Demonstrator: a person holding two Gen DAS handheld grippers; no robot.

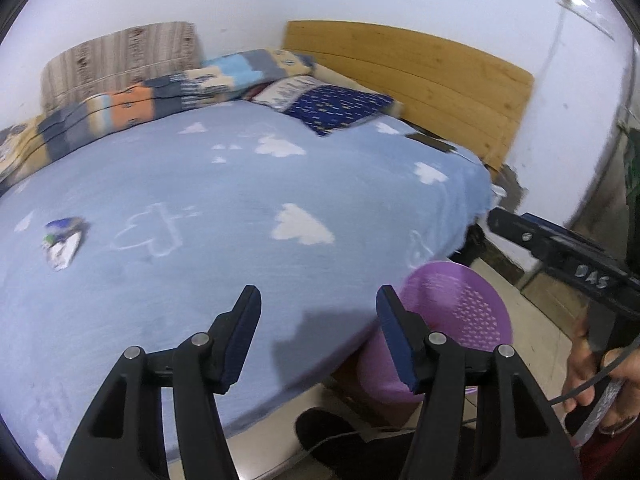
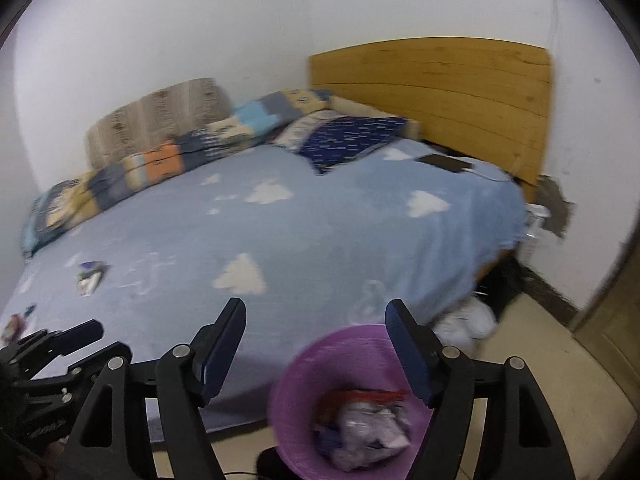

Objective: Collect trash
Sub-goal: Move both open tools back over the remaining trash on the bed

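Observation:
A crumpled wrapper (image 1: 64, 242) lies on the blue cloud-print bed cover (image 1: 224, 200) at the left; it also shows in the right wrist view (image 2: 91, 276). Another scrap (image 2: 14, 322) lies at the bed's left edge. A purple bin (image 2: 352, 400) stands on the floor by the bed and holds crumpled trash (image 2: 368, 432); it shows in the left wrist view (image 1: 460, 312) too. My left gripper (image 1: 318, 334) is open and empty over the bed's near edge. My right gripper (image 2: 316, 344) is open and empty above the bin.
Pillows (image 1: 332, 106) and a folded patchwork quilt (image 1: 140, 104) lie at the bed's far side by a wooden headboard (image 1: 420, 80). A phone (image 2: 444, 162) lies near the headboard. White cloth (image 2: 464, 322) lies on the floor. A dark shoe (image 1: 340, 436) is near the bin.

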